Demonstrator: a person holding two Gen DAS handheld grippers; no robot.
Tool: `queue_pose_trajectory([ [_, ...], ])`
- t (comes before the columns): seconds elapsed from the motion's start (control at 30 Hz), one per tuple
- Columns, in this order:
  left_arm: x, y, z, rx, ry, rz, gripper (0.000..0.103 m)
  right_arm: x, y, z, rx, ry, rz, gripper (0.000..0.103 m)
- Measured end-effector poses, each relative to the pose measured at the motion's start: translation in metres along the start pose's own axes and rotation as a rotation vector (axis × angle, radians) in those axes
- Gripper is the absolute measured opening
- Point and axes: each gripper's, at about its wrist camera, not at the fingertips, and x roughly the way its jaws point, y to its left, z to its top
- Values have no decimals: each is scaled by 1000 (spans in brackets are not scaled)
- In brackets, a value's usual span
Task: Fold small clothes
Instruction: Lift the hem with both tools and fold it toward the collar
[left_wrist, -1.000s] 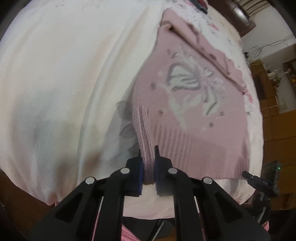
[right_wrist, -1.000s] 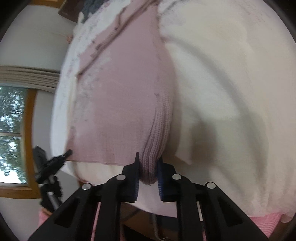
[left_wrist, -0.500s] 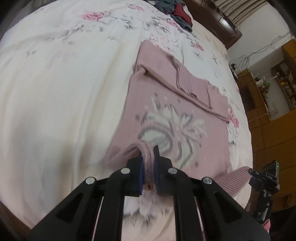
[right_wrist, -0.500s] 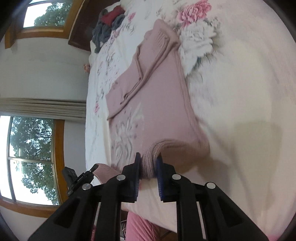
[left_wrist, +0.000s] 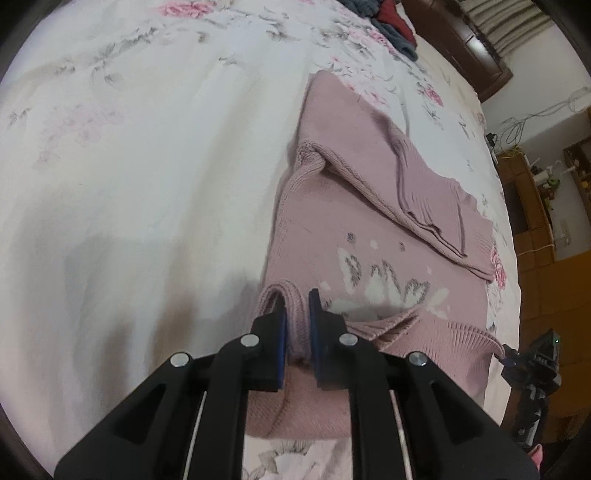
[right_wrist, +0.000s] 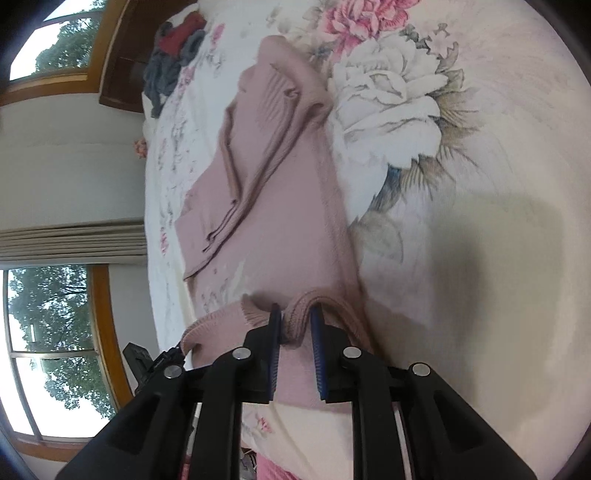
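A small pink knitted sweater with a white and grey flower motif lies on a floral bedsheet, its sleeves folded across the chest. My left gripper is shut on the ribbed hem at its left corner, lifted and carried over the body. In the right wrist view the same sweater stretches away from me, and my right gripper is shut on the hem's right corner, also raised over the body. The hem sags between the two grips.
A heap of dark grey and red clothes lies at the far end of the bed by a dark headboard. Wooden furniture stands on the right, windows on the left. A black tripod-mounted device stands near the bed edge.
Both grippers lifted the hem off the bed edge and carried it forward over the sweater's body, toward the collar. The lower part now doubles over the flower motif.
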Motion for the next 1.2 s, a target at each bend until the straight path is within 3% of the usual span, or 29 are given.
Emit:
queue_pose_trajectory([
  [0.07, -2, 4, 3, -30, 7, -50, 16, -1, -4, 4, -5, 4, -20, 24],
  [0.13, -9, 8, 4, -55, 0, -108, 35, -8, -6, 6, -26, -10, -39, 30],
  [0.2, -21, 14, 5, -65, -27, -128, 44, -16, -7, 6, -50, -20, -58, 33],
  [0.37, -46, 21, 5, -29, -72, -141, 45, -32, -1, -1, -138, -44, -108, 39],
  [0.47, -49, 7, 3, 78, -80, -84, 48, -35, 12, -5, -221, -60, -152, 40],
  [0.53, -45, -6, 1, 172, -69, -40, 55, -31, 26, -10, -309, -52, -178, 46],
  [0.67, -23, -28, -5, 338, -30, 49, 57, -11, 49, -18, -484, -32, -294, 52],
  [0.87, 11, -40, -5, 422, 3, 116, 57, 25, 52, -13, -582, 7, -416, 61],
  [0.93, 19, -43, -6, 452, 3, 140, 54, 36, 49, -10, -591, 16, -444, 61],
  [0.97, 21, -45, -6, 467, -4, 152, 52, 41, 48, -9, -597, 21, -460, 54],
  [1.0, 23, -47, -6, 480, -7, 161, 38, 46, 50, -10, -604, 25, -465, 45],
  [1.03, 24, -49, -6, 490, -7, 173, 15, 49, 51, -10, -612, 30, -467, 30],
  [1.13, 21, -52, -6, 489, -21, 152, 12, 47, 59, -17, -648, 7, -461, 18],
  [1.2, 9, -54, -10, 501, -56, 134, 11, 40, 65, -24, -680, -16, -465, 18],
])
